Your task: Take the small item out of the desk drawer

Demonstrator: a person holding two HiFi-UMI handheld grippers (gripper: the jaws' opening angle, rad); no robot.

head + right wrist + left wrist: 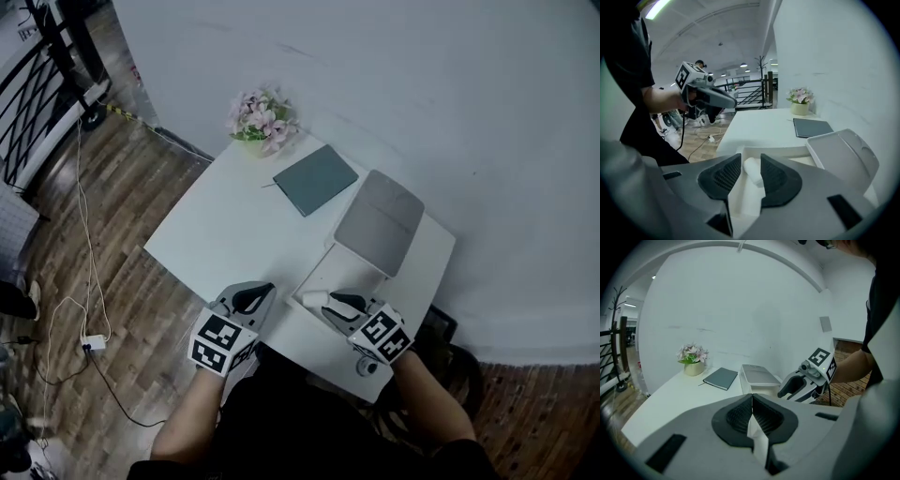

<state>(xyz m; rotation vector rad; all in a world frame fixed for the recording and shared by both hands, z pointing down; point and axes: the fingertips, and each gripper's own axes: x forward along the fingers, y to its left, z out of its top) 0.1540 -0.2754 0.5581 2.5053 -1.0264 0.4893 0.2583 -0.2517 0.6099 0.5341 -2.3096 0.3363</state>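
Observation:
A shallow white drawer tray (325,270) sits open on the white desk (225,234), its grey lid (380,223) tipped up behind it. A small white cylinder-shaped item (752,168) lies at the tray's near corner, between the pads of my right gripper (750,157). Those jaws stand apart, with a gap showing on the item's left side. In the head view the item (314,299) shows just off the right gripper (336,302) tips. My left gripper (255,293) hovers at the desk's near edge, left of the tray, its jaws shut together with nothing in them (752,405).
A dark green notebook (315,178) and a pot of pink flowers (262,120) stand at the desk's far end by the white wall. On the wooden floor to the left lie a cable and a power strip (92,343), with a black railing (37,84) beyond.

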